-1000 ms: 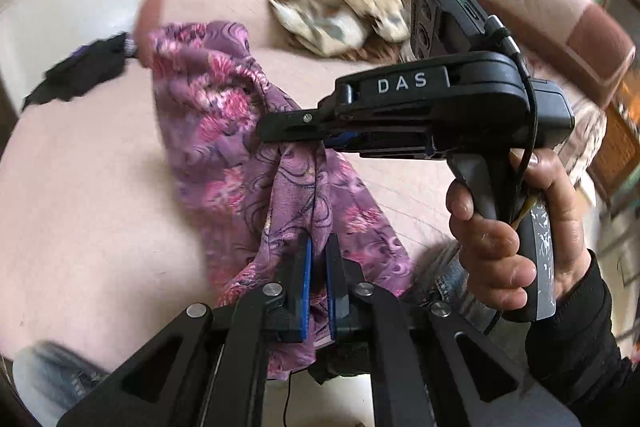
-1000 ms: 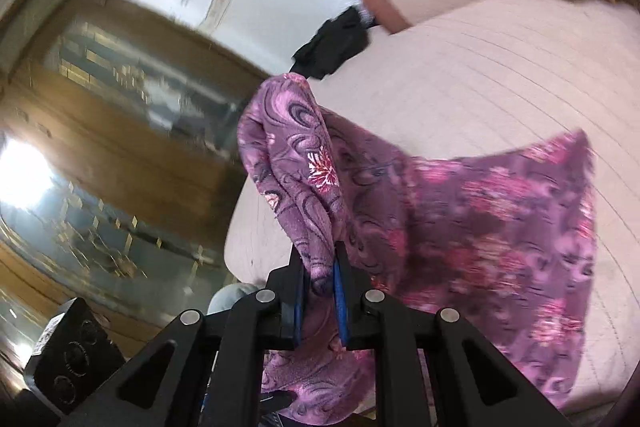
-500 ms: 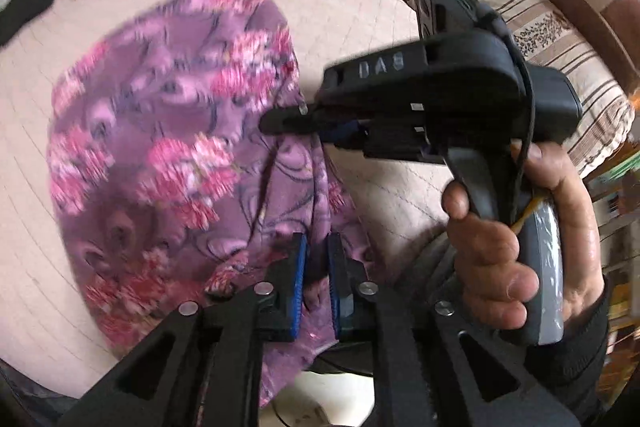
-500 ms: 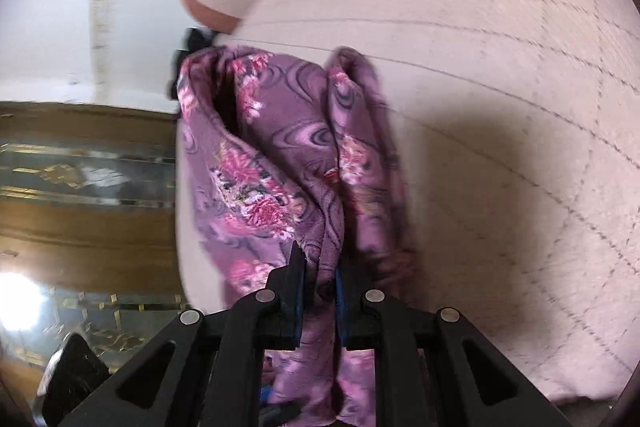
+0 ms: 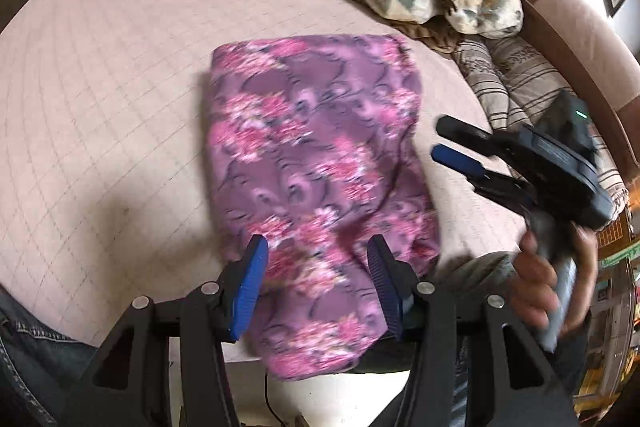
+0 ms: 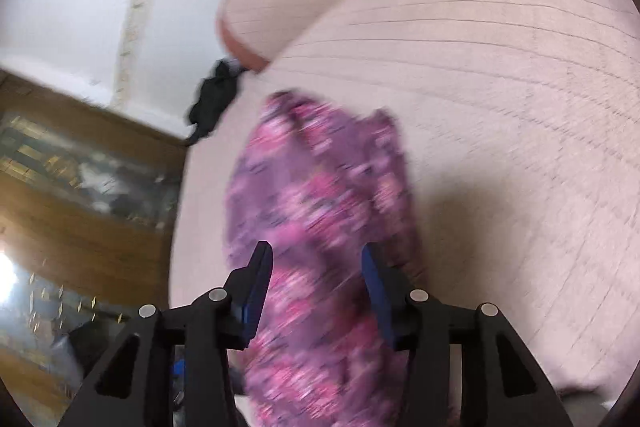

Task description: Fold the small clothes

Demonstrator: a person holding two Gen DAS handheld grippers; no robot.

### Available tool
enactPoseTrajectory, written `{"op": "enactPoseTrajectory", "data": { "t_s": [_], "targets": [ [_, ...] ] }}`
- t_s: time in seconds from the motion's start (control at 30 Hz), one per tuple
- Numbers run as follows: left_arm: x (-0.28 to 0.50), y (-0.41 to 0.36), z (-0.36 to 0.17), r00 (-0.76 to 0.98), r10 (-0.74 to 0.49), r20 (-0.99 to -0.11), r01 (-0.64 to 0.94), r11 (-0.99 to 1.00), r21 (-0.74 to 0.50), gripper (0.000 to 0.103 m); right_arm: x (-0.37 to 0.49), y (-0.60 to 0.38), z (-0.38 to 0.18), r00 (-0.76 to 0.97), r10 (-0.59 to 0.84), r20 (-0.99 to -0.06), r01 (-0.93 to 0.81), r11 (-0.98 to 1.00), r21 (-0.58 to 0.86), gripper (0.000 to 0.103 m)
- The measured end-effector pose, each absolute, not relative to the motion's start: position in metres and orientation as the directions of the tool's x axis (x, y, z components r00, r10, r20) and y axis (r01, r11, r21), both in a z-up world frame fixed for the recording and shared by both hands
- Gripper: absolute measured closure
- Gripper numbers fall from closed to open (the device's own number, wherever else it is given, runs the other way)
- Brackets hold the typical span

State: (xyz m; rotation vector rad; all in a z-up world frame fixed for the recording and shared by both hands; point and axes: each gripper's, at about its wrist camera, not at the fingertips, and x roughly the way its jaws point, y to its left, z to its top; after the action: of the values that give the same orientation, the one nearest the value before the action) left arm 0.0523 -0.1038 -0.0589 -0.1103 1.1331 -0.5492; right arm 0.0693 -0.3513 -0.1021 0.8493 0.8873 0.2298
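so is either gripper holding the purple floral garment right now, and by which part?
Neither. Left gripper and right gripper have just opened; purple floral garment lies released.

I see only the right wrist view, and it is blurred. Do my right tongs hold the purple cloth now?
Observer: No. In the left wrist view the right tongs have just been opening and stand open beside the cloth, with nothing between them.
Operator: And the left tongs?
Observer: The left tongs have just been opening too. The cloth lies under the gap, not gripped.
Operator: What lies past my right tongs?
Observer: A striped cushion, apart from the cloth.
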Motion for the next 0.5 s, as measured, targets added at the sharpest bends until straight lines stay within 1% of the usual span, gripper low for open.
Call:
{"op": "enactPoseTrajectory", "data": {
  "t_s": [0.07, 0.1, 0.2, 0.27, 0.33, 0.37, 0.43, 0.5],
  "targets": [
    [0.053, -0.103, -0.069, 0.291, -0.469, -0.834, 0.345, 0.864, -0.366, 0.053, 0.063, -0.327, -0.1, 0.609, 0.542, -0.58, 0.095, 0.676, 0.731, 0.051],
    [0.052, -0.103, -0.074, 0.278, -0.48, -0.832, 0.339, 0.859, -0.382, 0.053, 0.063, -0.311, -0.099, 0.58, 0.556, -0.595, 0.058, 0.7, 0.712, 0.051],
    [0.043, -0.109, -0.084, 0.244, -0.498, -0.832, 0.34, 0.847, -0.408, 0.053, 0.072, -0.277, -0.101, 0.525, 0.496, -0.692, 0.024, 0.803, 0.595, 0.051],
    [0.04, -0.113, -0.086, 0.242, -0.489, -0.838, 0.356, 0.848, -0.392, 0.053, 0.083, -0.267, -0.111, 0.477, 0.461, -0.749, 0.036, 0.841, 0.54, 0.051],
    [0.038, -0.114, -0.084, 0.235, -0.492, -0.838, 0.374, 0.842, -0.39, 0.053, 0.087, -0.265, -0.118, 0.433, 0.443, -0.785, 0.046, 0.858, 0.511, 0.052],
    [0.037, -0.113, -0.083, 0.235, -0.496, -0.836, 0.38, 0.838, -0.391, 0.053, 0.089, -0.263, -0.118, 0.404, 0.426, -0.81, 0.061, 0.871, 0.488, 0.053],
    [0.036, -0.109, -0.082, 0.234, -0.507, -0.83, 0.385, 0.832, -0.399, 0.052, 0.079, -0.268, -0.117, 0.34, 0.351, -0.873, 0.112, 0.906, 0.408, 0.054],
    [0.035, -0.104, -0.085, 0.231, -0.509, -0.829, 0.377, 0.833, -0.406, 0.052, 0.066, -0.275, -0.111, 0.315, 0.29, -0.904, 0.155, 0.924, 0.35, 0.054]
  ]
}}
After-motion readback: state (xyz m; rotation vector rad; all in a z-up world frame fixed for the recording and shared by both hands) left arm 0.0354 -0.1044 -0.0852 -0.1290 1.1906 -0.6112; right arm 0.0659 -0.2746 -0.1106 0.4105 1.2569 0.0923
